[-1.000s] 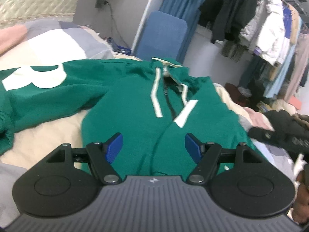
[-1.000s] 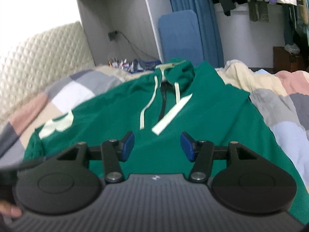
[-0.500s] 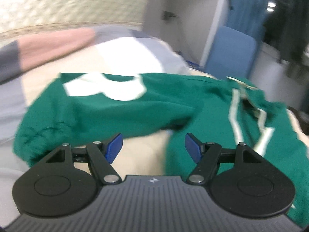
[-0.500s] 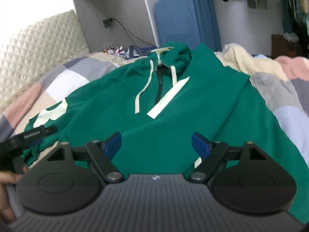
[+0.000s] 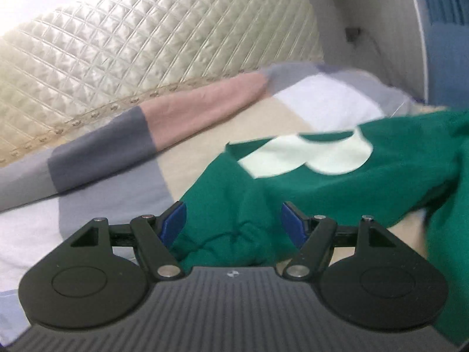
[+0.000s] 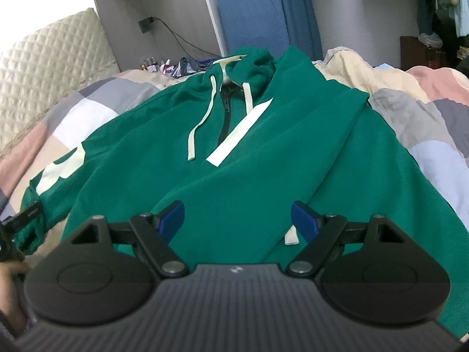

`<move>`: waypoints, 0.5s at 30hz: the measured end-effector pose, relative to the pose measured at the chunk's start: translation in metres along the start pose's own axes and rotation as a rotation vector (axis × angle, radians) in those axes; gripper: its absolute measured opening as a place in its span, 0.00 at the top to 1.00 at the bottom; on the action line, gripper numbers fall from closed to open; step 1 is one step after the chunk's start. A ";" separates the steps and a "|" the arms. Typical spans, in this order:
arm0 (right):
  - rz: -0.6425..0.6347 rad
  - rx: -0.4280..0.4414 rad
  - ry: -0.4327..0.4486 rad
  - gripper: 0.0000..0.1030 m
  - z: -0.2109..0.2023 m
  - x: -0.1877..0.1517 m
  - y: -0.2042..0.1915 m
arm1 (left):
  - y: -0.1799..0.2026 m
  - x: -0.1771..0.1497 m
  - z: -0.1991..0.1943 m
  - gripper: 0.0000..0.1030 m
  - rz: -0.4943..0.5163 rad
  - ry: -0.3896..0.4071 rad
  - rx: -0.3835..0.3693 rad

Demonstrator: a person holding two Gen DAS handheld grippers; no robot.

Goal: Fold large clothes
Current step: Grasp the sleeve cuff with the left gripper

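Observation:
A green zip hoodie [image 6: 263,152] with cream drawstrings lies face up on the bed, hood toward the far wall. Its left sleeve, marked with a cream patch [image 5: 307,155], stretches out to the left; the crumpled cuff end [image 5: 231,231] lies between the fingers of my open left gripper [image 5: 233,224]. My right gripper [image 6: 237,220] is open and empty above the hoodie's lower front. The left gripper also shows at the left edge of the right wrist view [image 6: 26,215].
The bed has a patchwork cover [image 5: 111,146] of pink, grey, white and beige. A quilted cream headboard [image 5: 146,50] stands to the left. A blue panel [image 6: 252,17], a wall socket with cable and hanging clothes [image 6: 439,0] are beyond the bed.
The left gripper swung left from the hoodie's body to the sleeve cuff. The right gripper opened wider and moved slightly closer over the hoodie's front.

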State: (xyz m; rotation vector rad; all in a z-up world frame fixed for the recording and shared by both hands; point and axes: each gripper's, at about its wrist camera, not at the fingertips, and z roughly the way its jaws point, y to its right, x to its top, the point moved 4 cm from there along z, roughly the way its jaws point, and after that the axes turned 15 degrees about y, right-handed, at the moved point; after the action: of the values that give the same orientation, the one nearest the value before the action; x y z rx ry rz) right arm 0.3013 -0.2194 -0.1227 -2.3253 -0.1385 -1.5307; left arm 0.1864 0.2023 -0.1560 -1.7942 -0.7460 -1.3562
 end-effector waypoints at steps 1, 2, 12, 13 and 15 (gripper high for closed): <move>-0.002 0.002 -0.004 0.21 0.001 -0.001 -0.001 | -0.001 -0.004 0.004 0.27 0.005 -0.024 0.006; -0.005 0.004 -0.010 0.21 0.002 -0.002 -0.002 | -0.002 -0.008 0.009 0.27 0.004 -0.056 0.004; -0.011 0.033 -0.037 0.21 0.005 -0.004 -0.003 | -0.006 0.002 0.025 0.61 0.030 -0.084 -0.063; -0.003 0.032 -0.034 0.21 0.005 -0.003 -0.002 | -0.011 0.009 0.024 0.61 0.012 -0.080 -0.074; 0.017 0.034 -0.032 0.21 0.005 0.000 0.002 | -0.021 0.028 0.022 0.63 -0.022 -0.075 -0.106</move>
State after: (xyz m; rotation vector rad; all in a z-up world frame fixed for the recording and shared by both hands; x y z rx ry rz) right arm 0.3058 -0.2195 -0.1244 -2.3194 -0.1506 -1.4718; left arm 0.1884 0.2321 -0.1275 -1.9344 -0.7474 -1.3716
